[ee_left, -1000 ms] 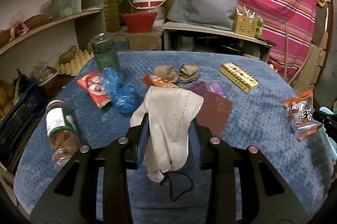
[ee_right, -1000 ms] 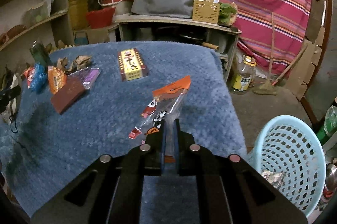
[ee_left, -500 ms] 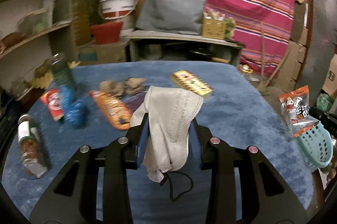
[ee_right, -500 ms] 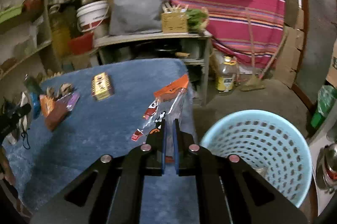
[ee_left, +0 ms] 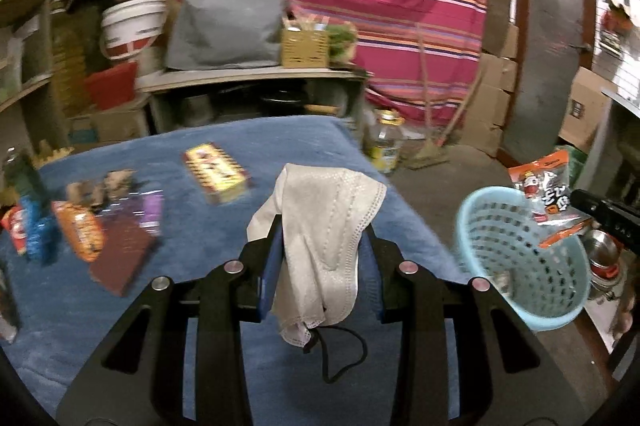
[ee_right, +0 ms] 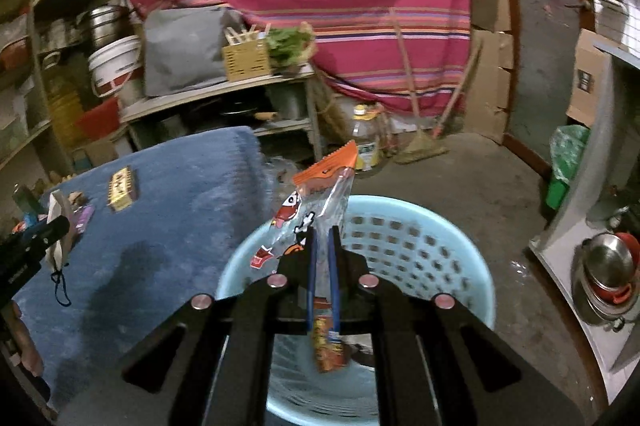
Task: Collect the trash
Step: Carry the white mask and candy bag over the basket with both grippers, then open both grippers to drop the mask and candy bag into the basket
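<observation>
Two grippers are in view: the left gripper (ee_left: 320, 246) pinching one white face mask (ee_left: 324, 226), and the right gripper (ee_right: 322, 246) clamped on one clear snack packet (ee_right: 316, 202) with an orange top. One light blue plastic basket (ee_right: 420, 238) stands on the floor. On the blue cloth lie one yellow patterned box (ee_left: 216, 174), one dark red flat packet (ee_left: 122, 258), one orange wrapper (ee_left: 78, 234), one purple wrapper (ee_left: 152, 210), one blue crumpled wrapper (ee_left: 36, 230), one red wrapper (ee_left: 12, 230), and two brown crumpled scraps (ee_left: 100, 186). Behind stand one white bucket (ee_left: 132, 26) and one yellow-capped bottle (ee_left: 386, 142).
</observation>
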Tool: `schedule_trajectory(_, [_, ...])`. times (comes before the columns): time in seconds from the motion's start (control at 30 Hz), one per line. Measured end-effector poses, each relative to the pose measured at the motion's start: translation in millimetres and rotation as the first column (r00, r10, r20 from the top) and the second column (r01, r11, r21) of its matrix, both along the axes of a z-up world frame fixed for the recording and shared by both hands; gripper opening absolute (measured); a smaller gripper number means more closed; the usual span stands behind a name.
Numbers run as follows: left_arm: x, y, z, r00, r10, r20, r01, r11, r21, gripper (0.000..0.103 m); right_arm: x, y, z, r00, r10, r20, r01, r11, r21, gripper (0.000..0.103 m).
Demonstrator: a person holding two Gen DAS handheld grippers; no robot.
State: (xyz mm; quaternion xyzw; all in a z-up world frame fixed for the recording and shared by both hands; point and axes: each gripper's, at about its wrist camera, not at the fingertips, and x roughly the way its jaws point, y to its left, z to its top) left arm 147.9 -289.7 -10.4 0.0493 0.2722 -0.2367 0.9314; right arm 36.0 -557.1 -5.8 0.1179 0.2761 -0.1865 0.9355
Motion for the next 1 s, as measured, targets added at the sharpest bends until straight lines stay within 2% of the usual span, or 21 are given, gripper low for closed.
schedule_trajectory(0.13, [-9.1, -37.8, -4.9, 0.998, -0.058, 0.003, 0.058, 0.998, 0.019, 0.035, -6.7, -15.5, -5.1, 0.999, -0.028, -0.025, 0.027, 0.999, -0.017, 0.006])
schedule_trajectory(0.23, [-13.4, -63.3, -7.6, 0.995, -0.102, -0.017, 0.102, 0.995, -0.001, 0.035, -11.7, -27.6, -10.2, 0.998, -0.039, -0.041, 0.039, 0.999, -0.022, 0.006])
schedule_trajectory(0.47, [-21.3, -124.5, -18.4, 0.981, -0.185, -0.054, 0.184, 0.983, -0.017, 0.037, -23.1, -53.6, -19.1, 0.996, -0.079, -0.040, 0.080, 0.997, 0.015, 0.006])
schedule_trajectory(0.7, [-13.7, -159.2, -23.6, 0.969, -0.225, -0.100, 0.223, 0.974, -0.034, 0.041, -24.8, -59.6, -26.0, 0.995, -0.084, -0.053, 0.085, 0.996, 0.020, 0.006])
schedule_trajectory(0.87, [-12.1, -166.8, -24.7, 0.966, -0.230, -0.116, 0.227, 0.973, -0.033, 0.058, -24.2, -62.6, -30.4, 0.994, -0.083, -0.068, 0.085, 0.996, 0.018, 0.006])
schedule_trajectory(0.9, [-13.1, -167.1, -25.1, 0.967, -0.228, -0.114, 0.226, 0.974, -0.027, 0.067, -22.9, -62.6, -30.7, 0.994, -0.084, -0.070, 0.085, 0.996, 0.018, 0.006])
schedule_trajectory(1.0, [-16.1, -159.3, -25.8, 0.971, -0.218, -0.099, 0.219, 0.976, -0.002, 0.072, -19.6, -62.1, -32.7, 0.994, -0.085, -0.073, 0.087, 0.996, 0.027, 0.006])
